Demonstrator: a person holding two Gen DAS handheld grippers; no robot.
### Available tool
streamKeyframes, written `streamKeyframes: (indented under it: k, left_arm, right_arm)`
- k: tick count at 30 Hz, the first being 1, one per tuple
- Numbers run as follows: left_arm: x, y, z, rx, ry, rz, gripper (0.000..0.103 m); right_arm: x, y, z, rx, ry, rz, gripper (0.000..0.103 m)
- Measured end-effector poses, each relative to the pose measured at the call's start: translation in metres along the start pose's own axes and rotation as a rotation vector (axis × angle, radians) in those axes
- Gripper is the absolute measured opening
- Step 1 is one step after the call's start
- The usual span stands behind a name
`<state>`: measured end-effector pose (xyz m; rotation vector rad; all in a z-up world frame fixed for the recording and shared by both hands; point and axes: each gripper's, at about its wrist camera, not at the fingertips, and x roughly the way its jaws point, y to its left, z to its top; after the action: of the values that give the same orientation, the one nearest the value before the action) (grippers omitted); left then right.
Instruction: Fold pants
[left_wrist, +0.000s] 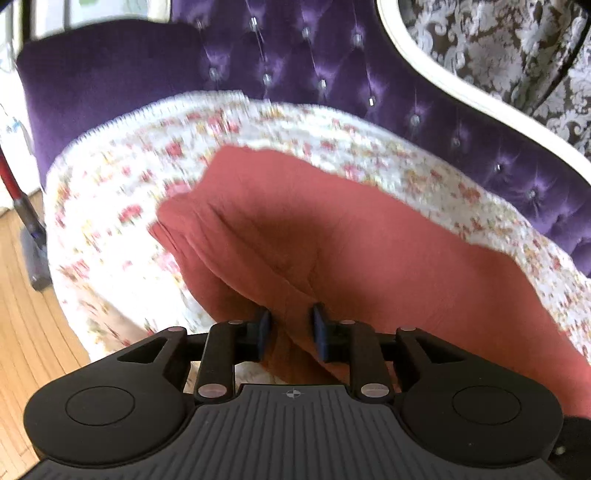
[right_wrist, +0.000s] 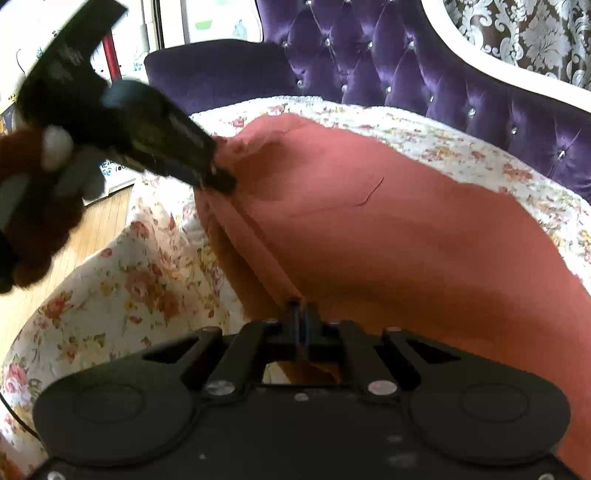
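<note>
The rust-red pants (left_wrist: 332, 236) lie folded on a floral quilt (left_wrist: 122, 206) over a purple tufted sofa. My left gripper (left_wrist: 290, 325) has its blue pads a small way apart with a bunched fold of the pants between them, near the pants' left edge. In the right wrist view the left gripper (right_wrist: 221, 181) reaches in from the upper left and touches the pants (right_wrist: 388, 229) at their far left corner. My right gripper (right_wrist: 300, 314) is shut on the near folded edge of the pants.
The sofa's purple tufted back (left_wrist: 332, 66) with a white frame (right_wrist: 480, 48) runs behind the quilt. Wood floor (left_wrist: 33, 314) lies to the left, with a red-handled vacuum (left_wrist: 26, 218) standing there. Patterned wallpaper (left_wrist: 517, 48) is behind the sofa.
</note>
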<state>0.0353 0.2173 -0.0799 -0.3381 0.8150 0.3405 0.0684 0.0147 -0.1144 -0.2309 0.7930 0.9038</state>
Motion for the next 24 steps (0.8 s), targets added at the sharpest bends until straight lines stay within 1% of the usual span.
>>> streamKeyframes:
  k: [5,7,9,12,13,15,16,17,18,20,21,22,23,24]
  left_arm:
    - [-0.011,-0.019,0.008,0.064,-0.083,0.076,0.024]
    - [-0.016,-0.021,0.009,0.055,-0.114,0.085,0.025]
    - [-0.017,-0.017,0.011,0.039,-0.120,0.105,0.025]
    - [-0.014,-0.009,0.014,0.017,-0.100,0.132,0.025]
    - [-0.013,-0.008,0.015,0.014,-0.094,0.121,0.025]
    - [-0.014,-0.013,0.015,0.037,-0.092,0.070,0.025]
    - [-0.013,-0.018,0.013,0.060,-0.091,0.039,0.028]
    - [-0.009,-0.024,0.011,0.086,-0.077,0.004,0.030]
    - [-0.001,-0.029,0.008,0.109,-0.045,-0.032,0.030]
    - [0.018,-0.035,0.001,0.134,0.047,-0.072,0.030]
    - [0.027,-0.036,-0.004,0.149,0.088,-0.079,0.030]
    - [0.035,-0.036,-0.009,0.171,0.120,-0.065,0.030]
    - [0.040,-0.035,-0.013,0.194,0.133,-0.049,0.030]
    - [0.039,-0.034,-0.015,0.206,0.121,-0.053,0.030]
  right_arm:
    - [0.001,0.003,-0.001,-0.001,-0.010,-0.006,0.007]
    - [0.001,0.003,-0.003,0.004,-0.016,-0.008,0.007]
    - [0.000,0.004,-0.005,0.005,-0.024,-0.011,0.007]
    - [-0.003,0.007,-0.007,-0.006,-0.031,-0.014,0.008]
    - [-0.004,0.009,-0.007,-0.011,-0.036,-0.012,0.008]
    - [-0.008,0.010,-0.007,-0.016,-0.051,-0.008,0.008]
    - [-0.009,0.012,-0.008,-0.024,-0.051,-0.010,0.008]
    - [-0.008,0.013,-0.008,-0.032,-0.044,-0.015,0.008]
    - [-0.007,0.014,-0.009,-0.033,-0.037,-0.011,0.013]
    - [-0.010,0.016,-0.009,-0.029,-0.036,0.015,0.020]
    - [-0.016,0.016,-0.009,-0.029,-0.044,0.023,0.021]
    - [-0.022,0.016,-0.009,-0.024,-0.055,0.022,0.021]
    - [-0.032,0.013,-0.009,-0.005,-0.071,0.018,0.020]
    - [-0.040,0.008,-0.009,0.023,-0.088,0.010,0.020]
